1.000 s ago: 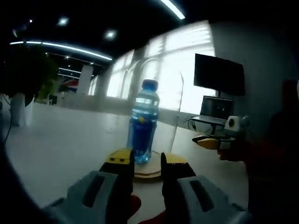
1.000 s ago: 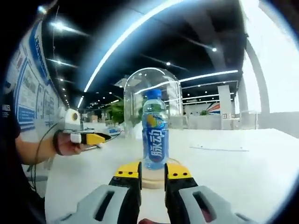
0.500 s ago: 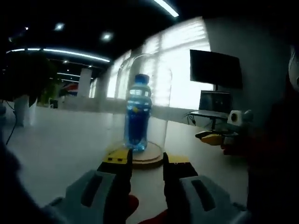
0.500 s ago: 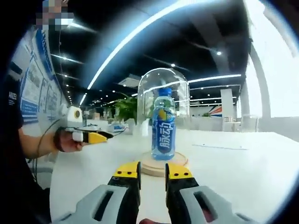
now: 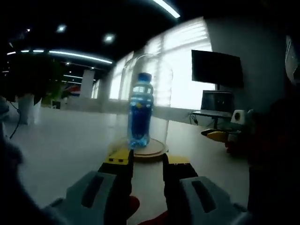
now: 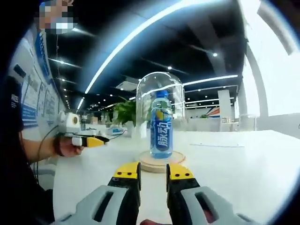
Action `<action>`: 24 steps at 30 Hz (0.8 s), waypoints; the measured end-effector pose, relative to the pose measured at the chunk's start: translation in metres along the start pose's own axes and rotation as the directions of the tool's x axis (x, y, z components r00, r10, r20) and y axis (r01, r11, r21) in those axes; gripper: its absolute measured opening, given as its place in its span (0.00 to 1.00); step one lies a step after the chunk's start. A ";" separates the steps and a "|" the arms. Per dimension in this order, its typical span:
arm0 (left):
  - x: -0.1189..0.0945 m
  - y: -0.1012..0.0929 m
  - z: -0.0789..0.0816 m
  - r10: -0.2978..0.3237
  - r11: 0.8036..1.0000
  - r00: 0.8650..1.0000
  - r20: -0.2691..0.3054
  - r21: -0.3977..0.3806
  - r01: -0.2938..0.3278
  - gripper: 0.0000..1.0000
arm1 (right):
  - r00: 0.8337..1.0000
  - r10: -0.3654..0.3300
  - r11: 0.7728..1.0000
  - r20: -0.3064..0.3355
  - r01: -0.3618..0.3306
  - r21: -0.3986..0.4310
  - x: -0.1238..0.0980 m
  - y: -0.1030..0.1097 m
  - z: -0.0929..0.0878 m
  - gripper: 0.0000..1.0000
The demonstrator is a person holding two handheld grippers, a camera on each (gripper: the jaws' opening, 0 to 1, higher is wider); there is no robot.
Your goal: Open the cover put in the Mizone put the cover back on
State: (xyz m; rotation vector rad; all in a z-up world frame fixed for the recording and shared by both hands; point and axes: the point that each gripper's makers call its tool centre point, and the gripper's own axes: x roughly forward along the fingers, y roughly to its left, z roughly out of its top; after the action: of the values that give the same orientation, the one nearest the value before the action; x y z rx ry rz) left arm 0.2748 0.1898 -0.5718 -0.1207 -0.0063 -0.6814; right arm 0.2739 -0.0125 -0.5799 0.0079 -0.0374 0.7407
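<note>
The bottle [image 6: 161,131] stands under the glass cover [image 6: 161,117] on its wooden base [image 6: 162,161], at 12 o'clock. Left claw [image 5: 145,160] and right claw [image 6: 153,170] are narrowly open, empty, above the white surface [image 6: 234,164].

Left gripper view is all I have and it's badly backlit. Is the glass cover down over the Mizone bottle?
Observer: Yes, as far as I can tell. In the right gripper view the glass cover encloses the Mizone bottle, and its rim seems to sit on the wooden base.
Operator: Which way does the bottle's label face?
Observer: Toward the right gripper. The white characters read clearly from there.
Operator: And where is my left gripper relative to the cover?
Observer: The left gripper is out to the side in a hand, apart from the cover and touching nothing.
</note>
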 end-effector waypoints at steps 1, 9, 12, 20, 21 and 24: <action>0.000 -0.001 0.000 -0.002 1.000 1.000 0.003 -0.001 0.002 0.19 | 1.000 0.001 1.000 0.005 -0.001 -0.001 -0.001 0.000 0.001 0.14; -0.002 -0.004 -0.001 -0.035 0.999 0.999 0.014 -0.007 0.035 0.20 | 1.000 0.007 1.000 0.005 -0.007 0.007 -0.002 0.001 -0.002 0.14; -0.002 -0.002 -0.002 -0.016 1.000 1.000 0.009 0.016 0.016 0.20 | 1.000 0.010 1.000 0.001 -0.010 -0.018 -0.002 0.005 -0.003 0.15; -0.001 -0.005 -0.006 -0.024 0.999 1.000 -0.006 0.044 0.024 0.20 | 1.000 0.026 1.000 -0.003 -0.026 -0.007 -0.002 0.008 -0.004 0.15; 0.000 -0.005 -0.006 -0.025 0.999 1.000 -0.009 0.045 0.025 0.20 | 1.000 0.026 1.000 -0.001 -0.026 -0.009 -0.002 0.008 -0.004 0.15; 0.000 -0.004 -0.007 -0.024 0.999 1.000 -0.015 0.035 0.025 0.20 | 1.000 0.025 1.000 -0.005 -0.025 -0.007 -0.001 0.008 -0.004 0.15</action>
State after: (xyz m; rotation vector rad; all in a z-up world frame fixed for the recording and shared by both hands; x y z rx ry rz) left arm 0.2718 0.1860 -0.5788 -0.0818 -0.0059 -0.7064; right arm 0.2678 -0.0078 -0.5845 -0.0010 -0.0352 0.7655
